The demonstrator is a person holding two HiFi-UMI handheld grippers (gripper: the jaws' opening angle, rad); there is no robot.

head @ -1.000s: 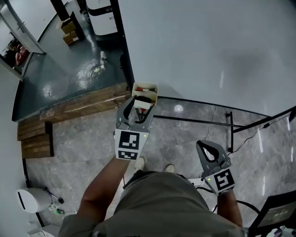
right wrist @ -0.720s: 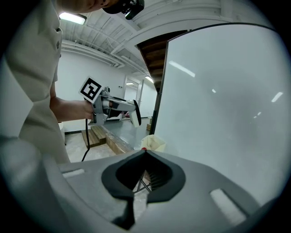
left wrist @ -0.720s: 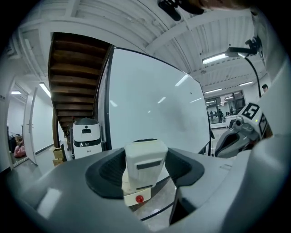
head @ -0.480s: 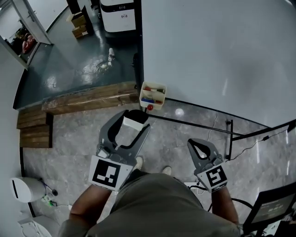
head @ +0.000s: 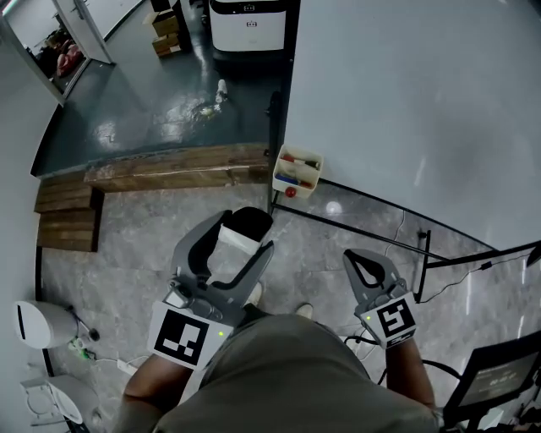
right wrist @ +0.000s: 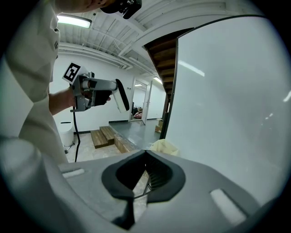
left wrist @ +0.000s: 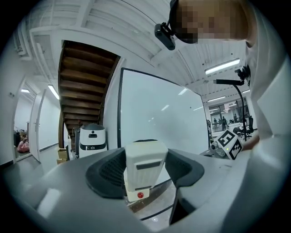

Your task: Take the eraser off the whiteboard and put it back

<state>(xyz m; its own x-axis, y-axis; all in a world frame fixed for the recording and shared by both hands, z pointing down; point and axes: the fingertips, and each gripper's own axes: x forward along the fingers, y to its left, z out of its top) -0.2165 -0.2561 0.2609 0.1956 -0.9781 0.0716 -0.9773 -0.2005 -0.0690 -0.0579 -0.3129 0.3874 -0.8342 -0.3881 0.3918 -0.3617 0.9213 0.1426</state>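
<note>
My left gripper [head: 237,241] is shut on the eraser [head: 249,222], a cream block with a black felt face, held in the air in front of the person's body. In the left gripper view the eraser [left wrist: 144,166] stands upright between the two dark pads, a red dot at its lower end. The whiteboard [head: 423,101] fills the upper right of the head view, and the eraser is well clear of it. My right gripper [head: 355,258] is shut and holds nothing; it hangs to the right, near the board's lower frame. Its jaws [right wrist: 144,157] meet in the right gripper view.
A cream tray [head: 297,169] with markers hangs at the whiteboard's lower left corner. Wooden steps [head: 152,173] run along the left, and a white machine [head: 252,24] stands beyond the board's edge. A white bin [head: 38,324] and cables lie lower left.
The left gripper, with the eraser in it, has drawn back from the marker tray toward the person, down and left in the head view. The right gripper shifted slightly left.
</note>
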